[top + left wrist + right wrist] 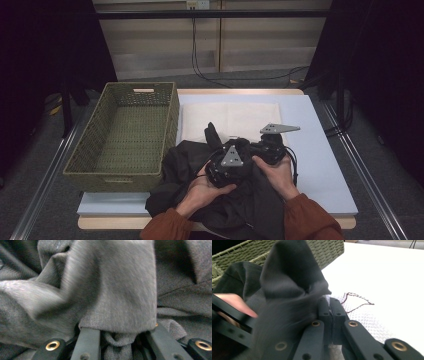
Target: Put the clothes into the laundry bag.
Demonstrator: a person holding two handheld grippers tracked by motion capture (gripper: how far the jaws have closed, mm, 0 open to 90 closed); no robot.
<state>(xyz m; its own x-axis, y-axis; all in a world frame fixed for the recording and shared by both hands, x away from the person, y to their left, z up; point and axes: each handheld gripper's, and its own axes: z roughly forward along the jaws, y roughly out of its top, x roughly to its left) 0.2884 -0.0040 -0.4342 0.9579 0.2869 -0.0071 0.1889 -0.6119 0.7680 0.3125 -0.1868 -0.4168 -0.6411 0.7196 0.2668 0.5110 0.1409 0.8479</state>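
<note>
Both grippers sit close together over the dark garment [220, 200], which lies bunched at the near edge of the table [320, 165], just right of the green woven basket [125, 135]. I see the left gripper [225, 167] with its jaws closed on a thick fold of the grey cloth. On the right gripper [270, 147] the jaws are pressed nearly together, pinching a thin edge of the same garment. Beyond it a white cloth [235, 117] lies flat on the table.
</note>
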